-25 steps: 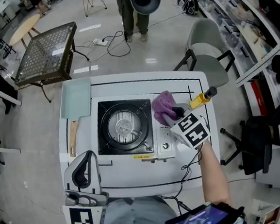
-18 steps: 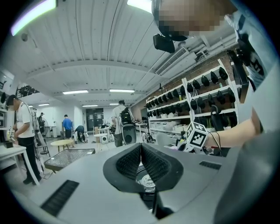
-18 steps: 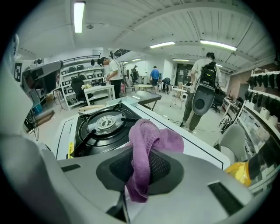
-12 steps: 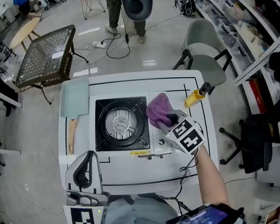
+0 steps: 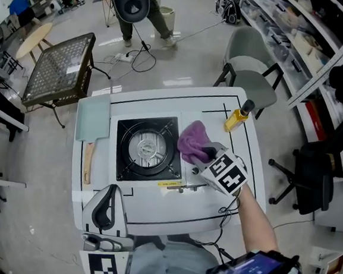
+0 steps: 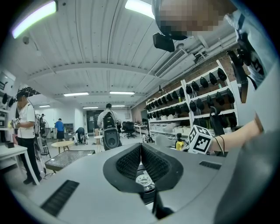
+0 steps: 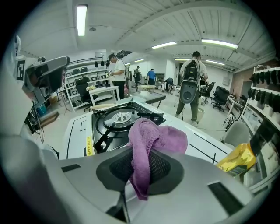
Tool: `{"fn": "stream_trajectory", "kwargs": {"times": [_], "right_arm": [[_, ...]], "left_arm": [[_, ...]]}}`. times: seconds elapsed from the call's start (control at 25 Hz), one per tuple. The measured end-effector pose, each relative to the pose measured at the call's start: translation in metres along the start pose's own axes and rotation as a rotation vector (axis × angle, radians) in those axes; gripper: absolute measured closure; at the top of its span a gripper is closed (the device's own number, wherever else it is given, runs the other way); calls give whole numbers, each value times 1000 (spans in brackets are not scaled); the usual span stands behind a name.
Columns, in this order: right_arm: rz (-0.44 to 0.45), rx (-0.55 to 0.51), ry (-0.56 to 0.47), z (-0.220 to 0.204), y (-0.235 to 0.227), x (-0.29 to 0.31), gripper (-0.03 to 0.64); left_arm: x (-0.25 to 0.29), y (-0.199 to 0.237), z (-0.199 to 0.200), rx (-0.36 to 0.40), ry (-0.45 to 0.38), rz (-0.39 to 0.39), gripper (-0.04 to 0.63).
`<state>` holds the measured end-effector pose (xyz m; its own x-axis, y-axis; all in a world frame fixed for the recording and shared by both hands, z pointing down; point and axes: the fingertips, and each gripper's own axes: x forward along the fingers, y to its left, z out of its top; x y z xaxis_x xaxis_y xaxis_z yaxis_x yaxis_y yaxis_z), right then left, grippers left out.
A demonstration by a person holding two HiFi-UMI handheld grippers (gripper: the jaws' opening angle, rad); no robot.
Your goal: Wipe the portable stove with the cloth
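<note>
Stove (image 5: 146, 149) sat mid-table (image 5: 171, 214); cloth (image 5: 192, 141) on its 3 o'clock edge, bottle (image 5: 237, 117) at 2, board (image 5: 93, 119) at 9

Purple cloth (image 5: 192, 142) over the portable stove's (image 5: 148, 150) right side

The stove, black-topped with a round burner, is sitting square at the middle of your white table (image 5: 210, 211). The crumpled cloth is bunching over its white right-hand strip and hanging pinched in your right gripper (image 5: 204, 155).

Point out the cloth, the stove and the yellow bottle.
cloth (image 5: 191, 140), head view, middle of the purple bunch.
stove (image 5: 146, 148), head view, its round burner.
bottle (image 5: 235, 119), head view, its yellow body.
</note>
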<state>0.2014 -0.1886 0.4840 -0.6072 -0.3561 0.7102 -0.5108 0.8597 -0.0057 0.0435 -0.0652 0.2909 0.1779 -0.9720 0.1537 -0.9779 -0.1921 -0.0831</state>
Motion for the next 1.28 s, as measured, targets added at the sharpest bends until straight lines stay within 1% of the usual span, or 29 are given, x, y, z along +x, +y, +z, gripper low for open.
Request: {"fn": "stream_trajectory", "kwargs": {"times": [0.44,0.6,0.72,0.84,0.88,1.0,1.28], "right_arm": [[15,11,-11,-12,26,-13,532],[19,18,-12,-17,35,-16,532],[20,22,-14,-21,42,-19,532],[20,27,-16,-25,47,-21,531],[20,29,-16,-26,49,-22,532],[22,33,-13,-30,56,-26,532],[23,50,-27,-37,74,-37,532]], "left_arm": [[-12,-10,4,8,-7,-5,575],[-12,-13,14,21,-41,-17,575],[-18,-13,6,13,-22,-14,575],[-17,-17,18,31,-80,-29,575],[-18,-18,18,32,-82,-31,575],[-26,-19,5,13,-29,-27,575],[-34,-28,10,18,-45,-49,575]]}}
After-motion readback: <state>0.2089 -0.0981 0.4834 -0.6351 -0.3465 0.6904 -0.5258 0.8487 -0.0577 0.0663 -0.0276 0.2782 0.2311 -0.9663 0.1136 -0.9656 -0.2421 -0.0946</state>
